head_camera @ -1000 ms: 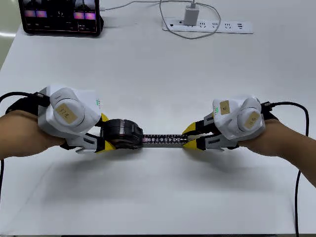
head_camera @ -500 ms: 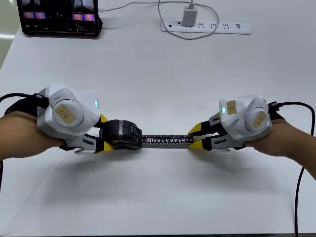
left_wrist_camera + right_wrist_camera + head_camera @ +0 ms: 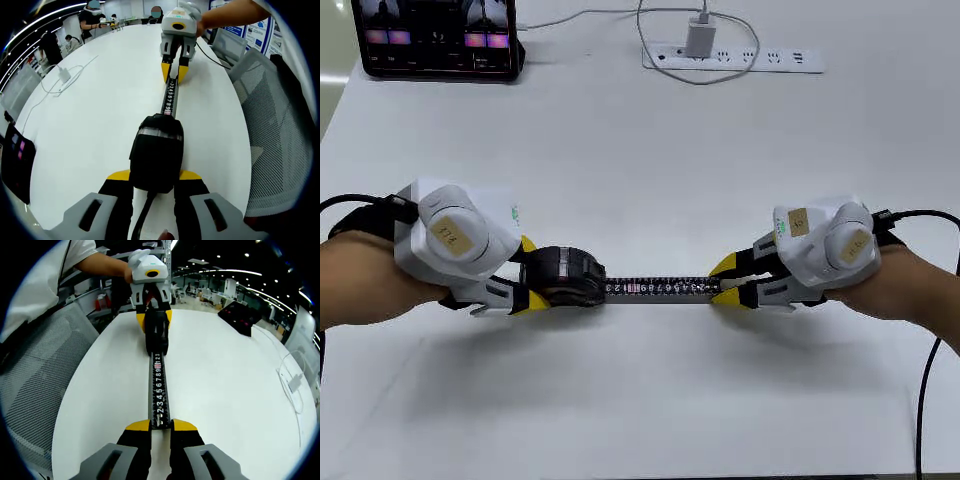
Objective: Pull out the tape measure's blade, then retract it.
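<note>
Left gripper: your left gripper [image 3: 534, 276] is closed on the black tape measure [image 3: 565, 277]; its yellow tips press the body from the near side and the far side.
Tape measure: it lies on the white tabletop [image 3: 640, 160], left of the middle, and its body sticks out to the right past the left gripper's tips.
Blade: the blade [image 3: 660, 288] is pulled out straight to the right, with the printed numbers facing up. It runs from the mouth of the tape measure to your right gripper [image 3: 724, 282]. Whether it touches the tabletop I cannot tell.
Right gripper: its yellow tips are pressed together on the end of the blade.
Grippers together: they face each other, well apart, joined by the blade.
Far side: a white power strip [image 3: 740, 58] with a charger plugged in; a dark screen [image 3: 438, 40] at the far left.
</note>
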`<state>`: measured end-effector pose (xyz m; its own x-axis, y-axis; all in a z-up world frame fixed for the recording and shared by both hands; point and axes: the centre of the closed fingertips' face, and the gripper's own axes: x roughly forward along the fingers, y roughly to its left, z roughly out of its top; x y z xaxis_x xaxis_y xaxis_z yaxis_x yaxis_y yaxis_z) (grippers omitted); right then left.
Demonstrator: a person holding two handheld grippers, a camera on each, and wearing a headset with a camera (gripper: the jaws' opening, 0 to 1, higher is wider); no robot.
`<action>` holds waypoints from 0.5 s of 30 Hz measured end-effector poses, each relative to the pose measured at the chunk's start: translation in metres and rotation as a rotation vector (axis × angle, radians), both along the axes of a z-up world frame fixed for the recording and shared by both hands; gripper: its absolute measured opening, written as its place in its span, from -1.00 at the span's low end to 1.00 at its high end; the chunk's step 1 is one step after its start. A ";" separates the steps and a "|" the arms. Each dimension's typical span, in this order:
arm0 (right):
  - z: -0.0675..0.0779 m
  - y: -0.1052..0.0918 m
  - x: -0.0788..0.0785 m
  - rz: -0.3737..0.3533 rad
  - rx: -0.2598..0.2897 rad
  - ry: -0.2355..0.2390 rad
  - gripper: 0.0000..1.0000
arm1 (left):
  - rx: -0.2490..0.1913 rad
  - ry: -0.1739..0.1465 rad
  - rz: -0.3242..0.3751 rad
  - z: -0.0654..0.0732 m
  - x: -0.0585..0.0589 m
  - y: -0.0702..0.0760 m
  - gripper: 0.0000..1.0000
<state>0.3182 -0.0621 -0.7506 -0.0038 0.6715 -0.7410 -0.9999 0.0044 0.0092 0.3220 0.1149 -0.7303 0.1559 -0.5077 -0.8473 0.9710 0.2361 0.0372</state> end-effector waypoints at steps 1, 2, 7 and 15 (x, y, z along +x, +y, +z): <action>0.000 -0.002 0.000 -0.002 -0.001 0.003 -0.81 | -0.001 0.000 0.000 0.000 0.000 0.000 -0.48; 0.000 -0.003 0.000 -0.005 0.002 0.005 -0.81 | 0.000 0.000 0.000 0.000 0.000 0.000 -0.48; 0.000 -0.008 0.001 -0.011 -0.003 0.008 -0.82 | 0.001 0.000 0.000 0.000 0.000 0.000 -0.48; 0.000 -0.018 0.001 -0.010 -0.018 0.009 -0.82 | 0.001 -0.001 -0.001 0.000 0.000 0.000 -0.48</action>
